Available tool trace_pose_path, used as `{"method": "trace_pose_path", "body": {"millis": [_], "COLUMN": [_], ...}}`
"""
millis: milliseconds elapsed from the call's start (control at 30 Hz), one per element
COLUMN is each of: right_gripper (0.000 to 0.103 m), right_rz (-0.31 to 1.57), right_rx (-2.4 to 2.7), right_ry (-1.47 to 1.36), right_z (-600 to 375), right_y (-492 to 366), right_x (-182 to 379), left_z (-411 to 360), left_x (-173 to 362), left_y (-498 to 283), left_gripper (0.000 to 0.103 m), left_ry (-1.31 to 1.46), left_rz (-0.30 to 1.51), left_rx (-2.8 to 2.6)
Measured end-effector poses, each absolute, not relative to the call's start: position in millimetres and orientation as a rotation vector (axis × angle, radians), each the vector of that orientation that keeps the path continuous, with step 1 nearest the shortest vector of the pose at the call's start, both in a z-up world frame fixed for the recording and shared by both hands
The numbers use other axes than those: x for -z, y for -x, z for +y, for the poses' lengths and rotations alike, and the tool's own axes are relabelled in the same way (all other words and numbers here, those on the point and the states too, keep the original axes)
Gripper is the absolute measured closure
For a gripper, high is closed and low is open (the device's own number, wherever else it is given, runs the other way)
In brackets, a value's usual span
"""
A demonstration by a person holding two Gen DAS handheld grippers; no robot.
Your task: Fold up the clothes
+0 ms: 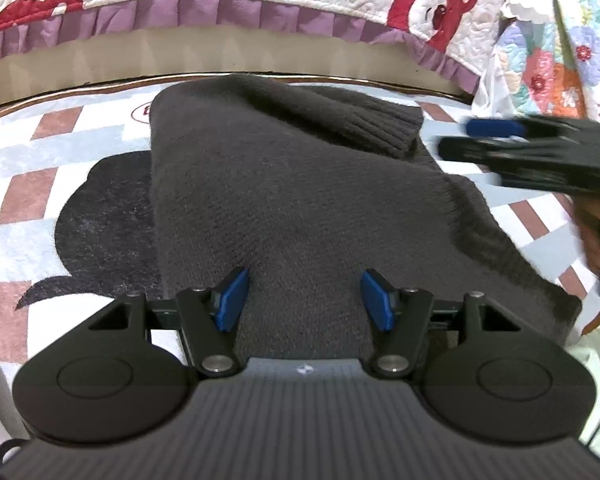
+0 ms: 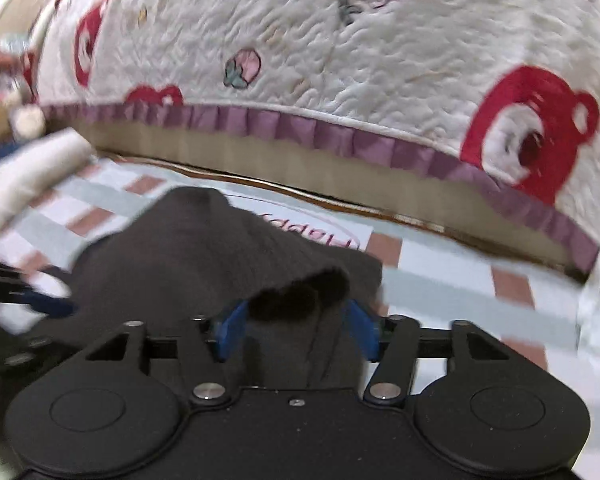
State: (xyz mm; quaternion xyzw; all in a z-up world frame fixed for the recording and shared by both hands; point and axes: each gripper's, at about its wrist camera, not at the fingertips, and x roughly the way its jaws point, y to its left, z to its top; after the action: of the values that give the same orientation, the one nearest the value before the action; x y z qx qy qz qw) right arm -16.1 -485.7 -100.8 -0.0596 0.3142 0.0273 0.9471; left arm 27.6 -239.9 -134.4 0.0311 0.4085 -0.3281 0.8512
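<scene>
A dark grey knitted sweater [image 1: 284, 184] lies partly folded on a patterned floor mat [image 1: 28, 184], one ribbed sleeve cuff [image 1: 384, 128] laid across its top. My left gripper [image 1: 306, 300] is open just above the sweater's near part, its blue pads apart. My right gripper [image 1: 452, 138] appears blurred at the right of the left wrist view, by the cuff. In the right wrist view my right gripper [image 2: 296, 330] stands open with a bunched sweater [image 2: 204, 248] edge [image 2: 300, 292] lying between its blue pads, not clamped.
A bed with a white quilt with red bears [image 1: 436, 4] and a purple frill [image 1: 204, 12] runs along the far side of the mat. A floral quilt [image 1: 560, 56] hangs at the right. A pale cloth [image 2: 24, 176] lies at the left in the right wrist view.
</scene>
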Motion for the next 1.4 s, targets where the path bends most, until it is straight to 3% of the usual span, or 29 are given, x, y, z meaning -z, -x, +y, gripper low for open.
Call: {"method": "trace_pose_path", "body": {"millis": [200, 267, 300, 333, 467, 533, 700, 767, 800, 900, 967, 1100, 1167, 1233, 1333, 1400], "right_gripper": [0.031, 0.034, 0.068, 0.093, 0.095, 0.1, 0.099, 0.091, 0.078, 0.058, 0.055, 0.054, 0.054, 0.056, 0.057, 0.056], "right_rz": [0.672, 0.625, 0.6, 0.581, 0.476, 0.507, 0.676, 0.666, 0.65, 0.586, 0.572, 0.624, 0.726, 0.736, 0.712, 0.719], "right_rx": [-0.104, -0.123, -0.133, -0.135, -0.045, 0.02, 0.107, 0.148, 0.179, 0.138, -0.009, -0.214, -0.226, -0.177, -0.054, -0.008], "right_ry": [0.207, 0.046, -0.036, -0.123, -0.35, -0.402, -0.418, -0.404, -0.371, -0.376, -0.385, 0.008, 0.25, 0.312, 0.116, 0.145], "right_z": [-485.9, -505.7, -515.8, -526.3, -562.7, -579.8, -593.0, -589.4, -585.2, -578.6, -564.3, -491.6, -459.4, -461.3, -490.6, -489.2], "right_y": [-34.8, -40.8, -43.8, -45.7, -44.8, -54.0, -73.0, -66.7, -62.0, -44.4, -32.5, -18.2, -16.0, -11.5, -4.6, 2.2], "right_x": [133.0, 131.1, 129.9, 127.6, 112.4, 114.2, 135.7, 131.4, 126.3, 109.3, 99.7, 92.6, 114.4, 135.7, 139.4, 143.3], "left_z": [-237.4, -236.7, -236.0, -235.3, -237.7, -241.9, -243.7, -240.1, -239.2, -236.8, -235.9, -236.0, -237.9, -234.0, -225.3, -222.7], "left_x": [135.3, 136.1, 136.8, 137.2, 133.2, 131.9, 128.5, 126.1, 126.4, 131.0, 134.3, 133.0, 126.8, 117.9, 103.6, 103.6], "left_y": [-33.8, -35.9, -37.2, -38.2, -39.1, -36.7, -31.5, -34.7, -36.4, -41.4, -43.9, -43.2, -41.9, -42.9, -45.6, -49.5], "left_gripper": [0.042, 0.041, 0.04, 0.04, 0.04, 0.039, 0.039, 0.039, 0.039, 0.039, 0.039, 0.039, 0.039, 0.041, 0.039, 0.039], "left_ry": [-0.045, -0.041, -0.034, -0.026, -0.012, -0.037, -0.09, -0.07, -0.062, 0.01, 0.06, 0.095, 0.092, 0.131, 0.208, 0.193], "left_rz": [0.871, 0.875, 0.878, 0.881, 0.885, 0.877, 0.86, 0.868, 0.875, 0.902, 0.92, 0.933, 0.93, 0.906, 0.86, 0.844], "left_rx": [0.726, 0.74, 0.747, 0.751, 0.778, 0.79, 0.807, 0.842, 0.848, 0.848, 0.843, 0.84, 0.844, 0.835, 0.815, 0.734]}}
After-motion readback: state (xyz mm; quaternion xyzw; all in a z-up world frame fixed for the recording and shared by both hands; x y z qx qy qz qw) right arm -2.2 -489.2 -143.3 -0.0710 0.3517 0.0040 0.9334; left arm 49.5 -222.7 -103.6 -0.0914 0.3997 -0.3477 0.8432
